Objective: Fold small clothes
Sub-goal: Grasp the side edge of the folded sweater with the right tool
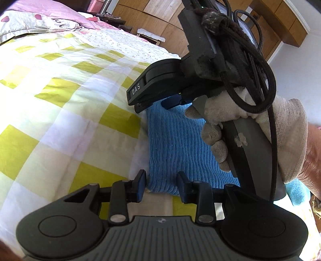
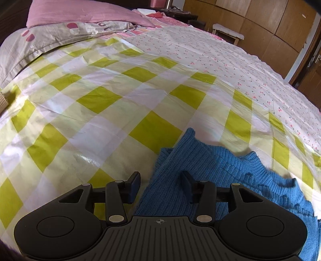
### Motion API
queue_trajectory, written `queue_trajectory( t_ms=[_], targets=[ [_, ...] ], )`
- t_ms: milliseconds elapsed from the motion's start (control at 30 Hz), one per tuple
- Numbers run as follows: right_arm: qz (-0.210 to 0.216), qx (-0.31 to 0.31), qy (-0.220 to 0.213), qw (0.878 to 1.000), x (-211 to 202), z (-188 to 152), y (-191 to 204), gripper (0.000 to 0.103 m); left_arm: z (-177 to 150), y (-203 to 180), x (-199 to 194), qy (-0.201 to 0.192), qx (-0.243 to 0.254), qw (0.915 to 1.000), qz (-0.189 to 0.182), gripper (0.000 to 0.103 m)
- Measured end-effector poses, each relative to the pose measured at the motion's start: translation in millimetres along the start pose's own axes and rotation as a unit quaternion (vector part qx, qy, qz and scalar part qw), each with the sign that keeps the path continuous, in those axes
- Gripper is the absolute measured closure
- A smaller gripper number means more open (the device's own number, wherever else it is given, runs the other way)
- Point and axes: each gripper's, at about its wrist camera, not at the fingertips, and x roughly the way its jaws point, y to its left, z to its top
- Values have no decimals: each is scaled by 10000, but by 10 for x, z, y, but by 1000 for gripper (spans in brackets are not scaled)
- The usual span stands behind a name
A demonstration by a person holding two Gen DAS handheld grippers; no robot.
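A small blue knit garment (image 1: 176,148) lies on the checked bedspread. In the left wrist view my left gripper (image 1: 162,185) is open, its fingers astride the garment's near edge. The right gripper's body (image 1: 160,84), held by a gloved hand (image 1: 260,128), hovers over the garment's far end; one blue fingertip (image 1: 170,101) shows above the cloth. In the right wrist view my right gripper (image 2: 160,187) is open over a folded strip of the blue garment (image 2: 200,166), whose ribbed hem spreads to the right.
The bed is covered by a yellow-green and white checked spread (image 2: 120,100) joined to a white cherry-print sheet (image 2: 220,60). Pillows (image 2: 80,14) lie at the head. A stool (image 2: 228,30) and wooden wardrobes (image 2: 260,24) stand beyond the bed.
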Motion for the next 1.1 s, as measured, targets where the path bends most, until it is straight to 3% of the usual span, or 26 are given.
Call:
queue_trajectory(
  t_ms=[267,467,800,1100],
  targets=[
    [-122,-147,-56,9998,-19,-27,-42,80,-9,-23,-8,-3,36,10000,18,62],
    [-179,-142,-112,9997,-42,-35,-40,88,-21,-70,10,1,119,9999,44,61],
    [35,196,-216,9996,-173,-39,-173,92,-45,-107,49,-19,210,9997,81,56],
    [430,811,-508,9945,-491,-88,-524,93,-129,-200,-12,-291,431,9986,97,38]
  ],
)
